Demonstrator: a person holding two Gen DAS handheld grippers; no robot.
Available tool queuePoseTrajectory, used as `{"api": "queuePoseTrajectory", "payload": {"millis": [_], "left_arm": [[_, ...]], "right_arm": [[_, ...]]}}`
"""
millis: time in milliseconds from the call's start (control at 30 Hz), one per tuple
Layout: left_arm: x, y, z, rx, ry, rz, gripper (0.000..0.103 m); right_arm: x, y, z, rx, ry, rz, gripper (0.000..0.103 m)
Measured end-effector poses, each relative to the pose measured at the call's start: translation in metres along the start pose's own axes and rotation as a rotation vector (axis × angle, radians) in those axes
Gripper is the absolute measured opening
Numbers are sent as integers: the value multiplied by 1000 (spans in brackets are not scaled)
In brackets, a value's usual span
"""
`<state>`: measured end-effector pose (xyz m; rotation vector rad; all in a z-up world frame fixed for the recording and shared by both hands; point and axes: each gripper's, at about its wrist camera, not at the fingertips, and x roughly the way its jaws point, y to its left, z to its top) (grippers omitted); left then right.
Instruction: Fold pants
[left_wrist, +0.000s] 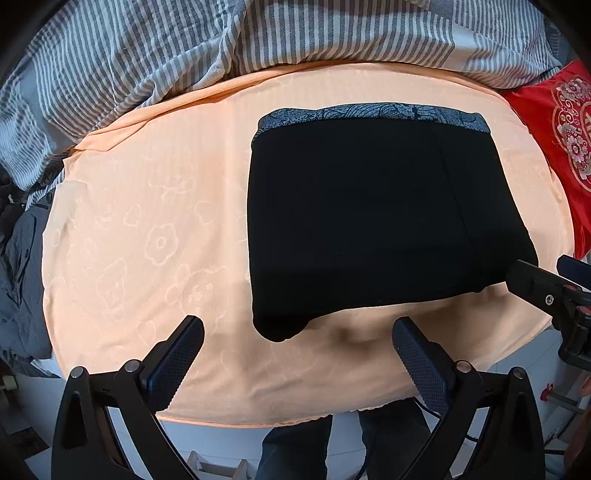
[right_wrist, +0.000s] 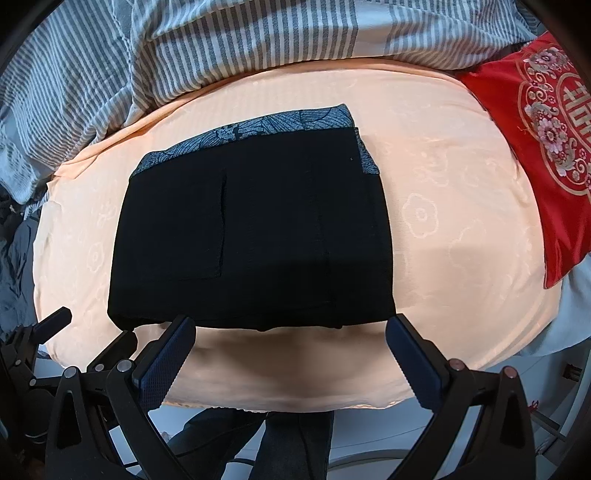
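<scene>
The black pants (left_wrist: 369, 218) lie folded into a compact rectangle on the peach sheet (left_wrist: 147, 221), with a blue patterned waistband (left_wrist: 369, 112) along the far edge. In the right wrist view the pants (right_wrist: 251, 240) lie flat and a back pocket shows on top. My left gripper (left_wrist: 297, 341) is open and empty, just short of the fold's near left corner. My right gripper (right_wrist: 290, 338) is open and empty at the fold's near edge, apart from the cloth. The right gripper also shows at the right edge of the left wrist view (left_wrist: 546, 291).
A grey striped duvet (left_wrist: 184, 44) is bunched along the far side. A red embroidered pillow (right_wrist: 535, 129) lies at the right. Dark grey clothing (left_wrist: 18, 277) sits at the left edge. The bed's near edge (right_wrist: 295, 406) runs just under the grippers.
</scene>
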<state>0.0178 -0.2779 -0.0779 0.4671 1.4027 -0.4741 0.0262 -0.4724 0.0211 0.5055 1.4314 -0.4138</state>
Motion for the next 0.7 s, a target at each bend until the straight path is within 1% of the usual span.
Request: {"api": "queuePoseTrajectory", "payload": {"millis": [500,700], "left_arm": [[4,1,0,-9,7,6,102],[4,2,0,-2,3,-4,102]], "right_arm": [[2,1,0,-1,6,3,103],[4,1,1,-5,9,2,103]]}}
